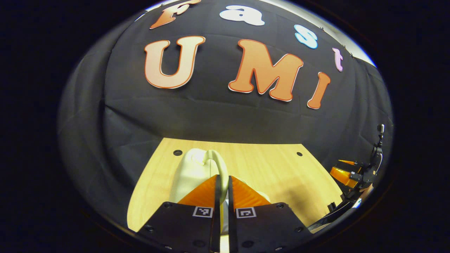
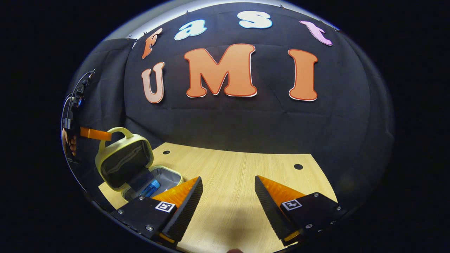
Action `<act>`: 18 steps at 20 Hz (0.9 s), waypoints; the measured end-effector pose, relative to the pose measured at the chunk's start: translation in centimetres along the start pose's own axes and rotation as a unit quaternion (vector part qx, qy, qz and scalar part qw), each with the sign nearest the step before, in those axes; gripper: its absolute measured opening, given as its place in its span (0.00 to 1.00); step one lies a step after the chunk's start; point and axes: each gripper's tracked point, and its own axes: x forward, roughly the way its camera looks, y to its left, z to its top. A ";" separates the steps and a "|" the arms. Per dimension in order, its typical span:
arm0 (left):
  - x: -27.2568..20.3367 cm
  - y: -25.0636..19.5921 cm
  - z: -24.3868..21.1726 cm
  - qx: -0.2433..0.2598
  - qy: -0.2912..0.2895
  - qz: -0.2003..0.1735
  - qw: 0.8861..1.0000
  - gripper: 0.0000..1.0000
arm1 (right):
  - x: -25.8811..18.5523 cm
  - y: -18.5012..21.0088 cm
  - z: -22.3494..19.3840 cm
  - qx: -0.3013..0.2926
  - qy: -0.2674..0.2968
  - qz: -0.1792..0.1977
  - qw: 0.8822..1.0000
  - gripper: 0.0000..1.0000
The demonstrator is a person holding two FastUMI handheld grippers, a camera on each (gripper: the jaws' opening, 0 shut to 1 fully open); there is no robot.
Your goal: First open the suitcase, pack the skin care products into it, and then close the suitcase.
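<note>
1. Left gripper view: the left claw (image 1: 222,182) has its two fingers drawn almost together on the thin rim of the suitcase lid (image 1: 197,168), so it appears to be gripping that edge. The pale lid stands up just ahead of the fingertips, above the wooden worktop (image 1: 281,168). The other claw shows far off to the right.
2. Right gripper view: the right claw (image 2: 228,189) is spread wide and holds nothing, with bare worktop between its fingers. Left of it and a little ahead lies the suitcase (image 2: 123,165), open, lid tilted up. A blue skin care product (image 2: 150,188) lies inside the tray.
3. Judgement: opening is done and packing looks finished or nearly so; closing the lid remains.
</note>
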 end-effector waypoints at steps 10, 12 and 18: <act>4.1 -9.2 -5.8 -0.030 0.041 -0.069 0.996 0.10 | -1.9 -3.5 -1.7 0.005 0.009 -0.010 1.000 0.95; 5.2 -10.6 -7.3 -0.043 0.055 -0.080 0.994 0.10 | -1.9 -3.8 -2.1 0.005 0.011 -0.009 1.000 0.95; 7.9 -13.0 -10.0 -0.051 0.079 -0.091 0.991 0.10 | -2.1 -4.5 -3.3 0.005 0.022 -0.006 1.000 0.95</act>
